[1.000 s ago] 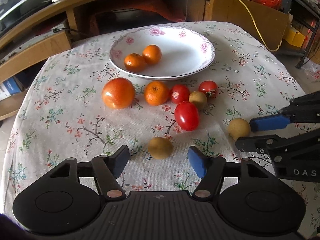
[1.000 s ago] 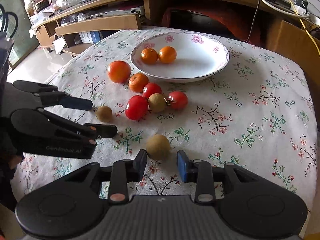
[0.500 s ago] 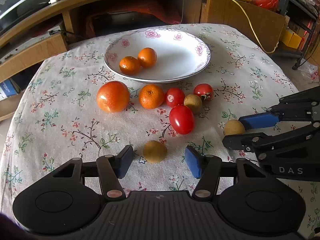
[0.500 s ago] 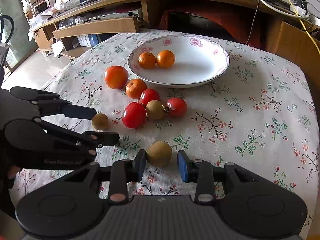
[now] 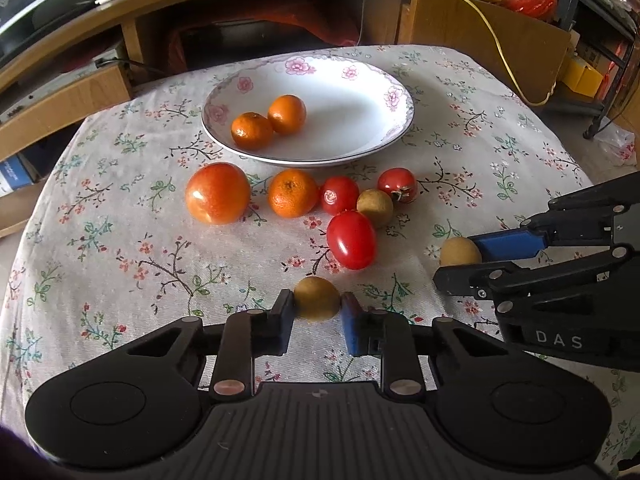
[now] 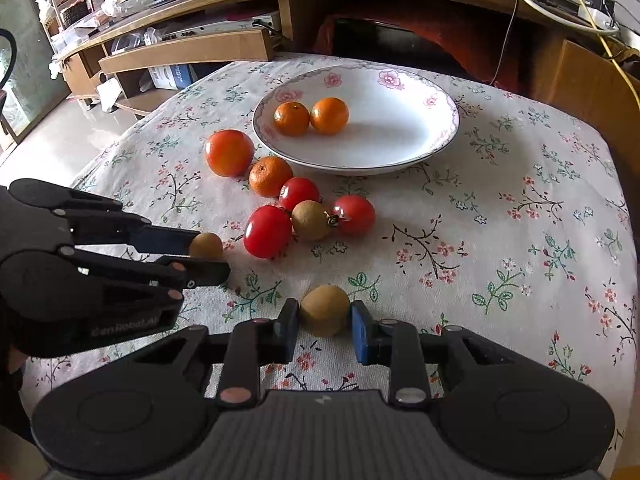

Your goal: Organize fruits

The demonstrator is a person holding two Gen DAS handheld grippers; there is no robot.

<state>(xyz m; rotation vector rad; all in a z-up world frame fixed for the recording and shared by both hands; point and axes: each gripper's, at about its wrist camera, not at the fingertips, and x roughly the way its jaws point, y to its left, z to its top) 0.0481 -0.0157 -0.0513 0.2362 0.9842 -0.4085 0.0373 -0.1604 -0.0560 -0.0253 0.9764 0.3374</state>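
My left gripper (image 5: 317, 306) is closing its jaws and both blue pads touch a small brown fruit (image 5: 316, 294) on the floral cloth. My right gripper (image 6: 325, 316) is also closing, pads pressed on a second brown fruit (image 6: 324, 304). Each shows in the other's view: the right gripper (image 5: 458, 260) at right, the left gripper (image 6: 210, 256) at left. Behind stands a white flowered plate (image 5: 360, 120) holding two mandarins (image 5: 252, 130). In front of it lie a large orange fruit (image 5: 218, 192), a mandarin (image 5: 293, 192), three red tomatoes (image 5: 351, 239) and a third brown fruit (image 5: 375, 207).
The table is small, and its cloth edge drops off at left (image 6: 120, 140) and right (image 6: 624, 240). A wooden TV bench (image 6: 188, 50) with cables stands close behind it. A yellow cable (image 5: 496, 36) hangs over a wooden panel at back right.
The left jaws have closed from wide apart onto the brown fruit between them. The right jaws have narrowed a little onto their fruit. Both hands have stayed about where they were.
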